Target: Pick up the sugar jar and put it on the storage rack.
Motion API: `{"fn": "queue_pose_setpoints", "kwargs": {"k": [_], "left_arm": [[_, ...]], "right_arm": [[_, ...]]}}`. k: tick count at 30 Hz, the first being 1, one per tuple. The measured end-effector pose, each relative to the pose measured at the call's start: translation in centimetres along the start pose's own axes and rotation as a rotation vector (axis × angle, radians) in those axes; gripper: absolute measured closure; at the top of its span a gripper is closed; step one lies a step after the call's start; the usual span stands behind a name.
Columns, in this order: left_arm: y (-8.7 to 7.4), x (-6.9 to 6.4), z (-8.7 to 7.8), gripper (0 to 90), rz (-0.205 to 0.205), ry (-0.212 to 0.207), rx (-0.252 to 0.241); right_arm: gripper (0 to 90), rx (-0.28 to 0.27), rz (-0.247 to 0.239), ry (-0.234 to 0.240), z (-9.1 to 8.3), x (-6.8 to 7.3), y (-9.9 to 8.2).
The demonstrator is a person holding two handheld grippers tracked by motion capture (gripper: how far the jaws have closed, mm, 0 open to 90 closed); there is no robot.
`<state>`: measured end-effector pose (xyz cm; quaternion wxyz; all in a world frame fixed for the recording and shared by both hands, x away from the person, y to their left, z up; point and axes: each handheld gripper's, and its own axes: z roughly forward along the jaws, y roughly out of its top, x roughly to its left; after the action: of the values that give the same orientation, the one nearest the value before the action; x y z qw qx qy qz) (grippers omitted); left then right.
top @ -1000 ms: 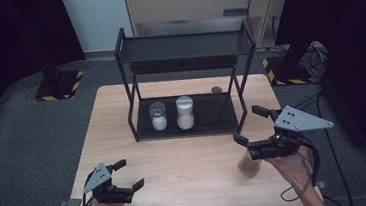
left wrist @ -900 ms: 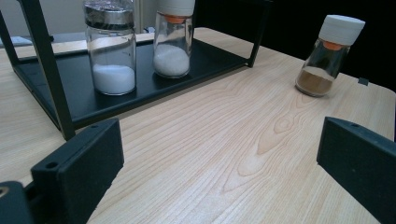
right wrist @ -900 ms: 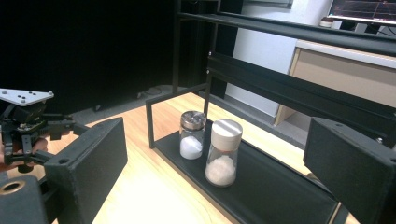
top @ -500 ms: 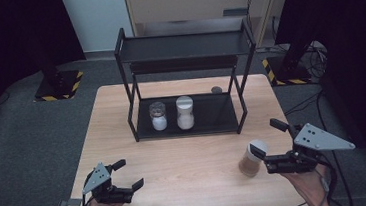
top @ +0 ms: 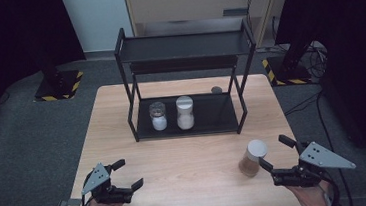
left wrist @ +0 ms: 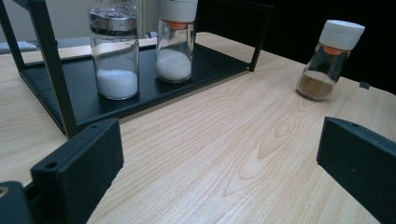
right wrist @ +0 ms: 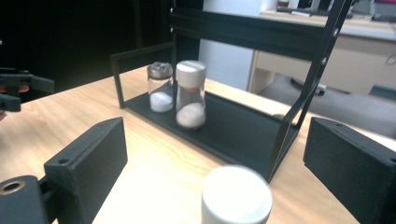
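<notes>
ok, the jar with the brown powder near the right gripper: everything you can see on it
The brown-powder jar is a small clear glass shaker with a white ribbed cap and an orange band under it. Brown powder fills roughly its bottom third. It stands upright on the wooden table, in front of the black rack and outside it. The right gripper is open just beside it, jaws not touching the glass.

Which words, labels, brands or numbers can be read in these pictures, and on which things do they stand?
None: the brown spice jar, the two white-filled jars, the black rack and the table carry no readable text.
</notes>
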<state>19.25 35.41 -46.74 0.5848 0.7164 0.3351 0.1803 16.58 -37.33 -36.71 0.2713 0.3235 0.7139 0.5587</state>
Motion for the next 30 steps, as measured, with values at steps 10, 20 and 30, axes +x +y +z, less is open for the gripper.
{"fn": "queue_pose_setpoints", "kwargs": {"k": [10,20,30], "left_arm": [[0.0,-0.1,0.0,0.0,0.002,0.004,-0.003],[-0.1,0.0,-0.1,0.0,0.009,0.003,-0.01],[-0.1,0.0,0.0,0.0,0.013,-0.005,-0.004]], "right_arm": [[6.6,0.005,0.005,-0.018,-0.7,0.4,-3.1],[6.6,-0.002,0.032,-0.024,-1.0,0.5,-4.9],[6.5,0.012,0.033,-0.028,-0.9,0.4,-5.7]]}}
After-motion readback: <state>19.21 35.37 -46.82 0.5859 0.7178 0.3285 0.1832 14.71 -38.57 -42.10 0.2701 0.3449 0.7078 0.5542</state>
